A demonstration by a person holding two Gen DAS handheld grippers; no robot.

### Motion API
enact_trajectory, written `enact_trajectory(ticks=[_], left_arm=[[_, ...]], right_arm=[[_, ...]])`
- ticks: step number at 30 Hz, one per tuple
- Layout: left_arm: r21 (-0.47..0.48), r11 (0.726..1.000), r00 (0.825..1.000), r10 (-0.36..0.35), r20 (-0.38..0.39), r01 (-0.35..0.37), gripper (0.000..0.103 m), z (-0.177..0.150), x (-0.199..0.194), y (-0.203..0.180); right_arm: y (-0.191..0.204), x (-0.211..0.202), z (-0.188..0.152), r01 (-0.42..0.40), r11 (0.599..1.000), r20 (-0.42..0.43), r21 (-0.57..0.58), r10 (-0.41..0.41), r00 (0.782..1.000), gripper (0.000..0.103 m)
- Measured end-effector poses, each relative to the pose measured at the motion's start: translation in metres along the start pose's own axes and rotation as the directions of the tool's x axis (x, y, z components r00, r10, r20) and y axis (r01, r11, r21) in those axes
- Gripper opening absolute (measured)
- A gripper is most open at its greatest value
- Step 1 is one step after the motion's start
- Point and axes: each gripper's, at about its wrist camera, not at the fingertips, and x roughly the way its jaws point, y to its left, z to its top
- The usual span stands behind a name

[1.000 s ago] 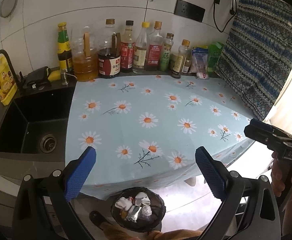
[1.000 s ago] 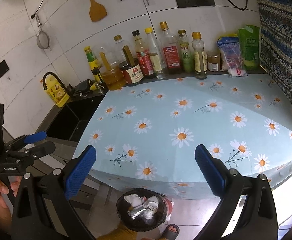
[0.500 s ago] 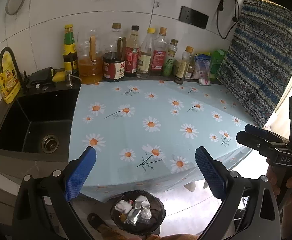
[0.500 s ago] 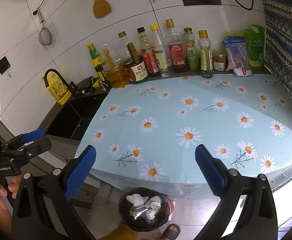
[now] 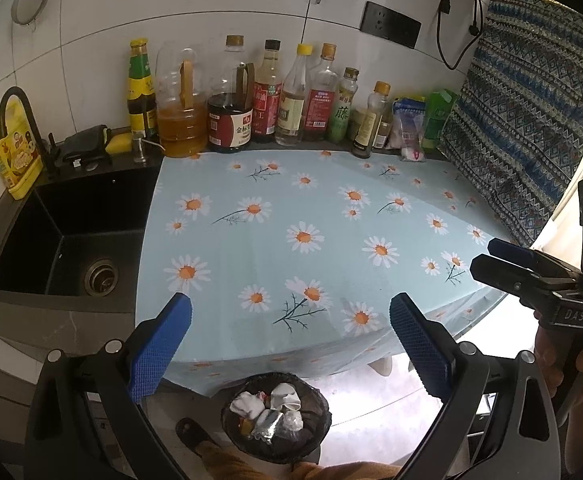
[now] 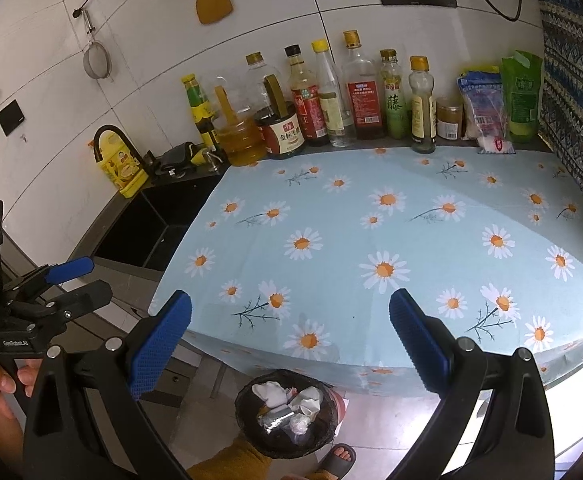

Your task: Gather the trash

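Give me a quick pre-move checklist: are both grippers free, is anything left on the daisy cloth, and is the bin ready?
1. Left gripper empty: ok, jaws wide apart, nothing between the pads.
2. Right gripper empty: ok, jaws wide apart, nothing held.
3. Daisy tablecloth free of loose trash: ok, no wrappers or paper show on it in either view.
4. Trash bin in reach below the counter edge: ok, it stands on the floor, lined, with crumpled paper and foil inside.
5. Bin has room left: cannot tell, its depth is hidden.
6. Bottles along the wall undisturbed: ok, all upright.
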Motion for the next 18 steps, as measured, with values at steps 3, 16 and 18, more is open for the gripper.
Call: enact_trajectory(ticks=[3,16,18], left_arm=[[0.001,1.000,1.000,0.003,0.004,-0.003,0.096,-0.0003,0.0014,0.0009],[-0.016,1.000,1.000,0.015,-0.019,-0.015,0.096,0.0002,0.0047,0.0034],[-0.019,1.000,1.000,0.018,-0.024,-0.018,0.096,-0.0002,0.0058,0.0039]], right_arm=[[-0.0003,0.0015,-0.0008,-0.001,1.000,0.002,0.002,0.000,1.000,0.098],[-0.0024,0.0078,0.0024,-0.014,1.000,-0.007,0.022,0.014,1.000,0.098],[-0.0020,0.0094,0.0025,-0.015,1.000,-0.013,0.022,0.015,1.000,0.098]])
